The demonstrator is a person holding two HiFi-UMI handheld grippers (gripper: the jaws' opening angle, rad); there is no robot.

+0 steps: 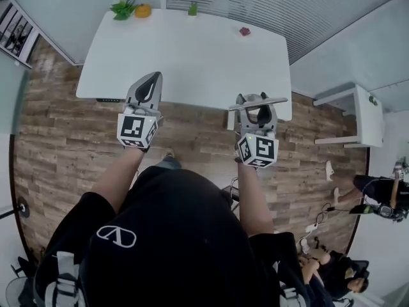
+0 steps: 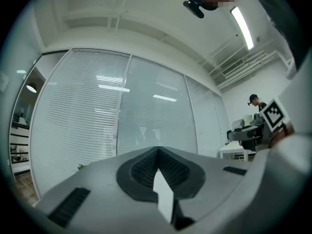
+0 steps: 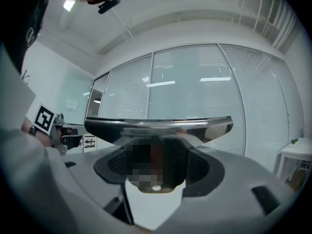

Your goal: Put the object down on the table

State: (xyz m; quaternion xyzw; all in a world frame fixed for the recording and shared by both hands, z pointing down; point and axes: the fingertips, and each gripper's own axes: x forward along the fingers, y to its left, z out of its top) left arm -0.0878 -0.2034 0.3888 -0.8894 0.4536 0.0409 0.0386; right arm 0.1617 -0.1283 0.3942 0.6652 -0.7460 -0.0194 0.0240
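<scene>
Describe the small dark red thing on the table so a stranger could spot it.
Find the white table before the person. Four small things sit along its far edge; the red thing is the rightmost, alone near the right corner. It is the only dark red one: the plant and small item are green, the fruit orange.

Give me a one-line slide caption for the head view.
Person at the white table: right gripper clamps a shiny metal object; left gripper shut and empty.

Head camera looks steeply down on the table (image 1: 192, 50); the 2 others (level) face blinds (image 2: 83, 111).
</scene>
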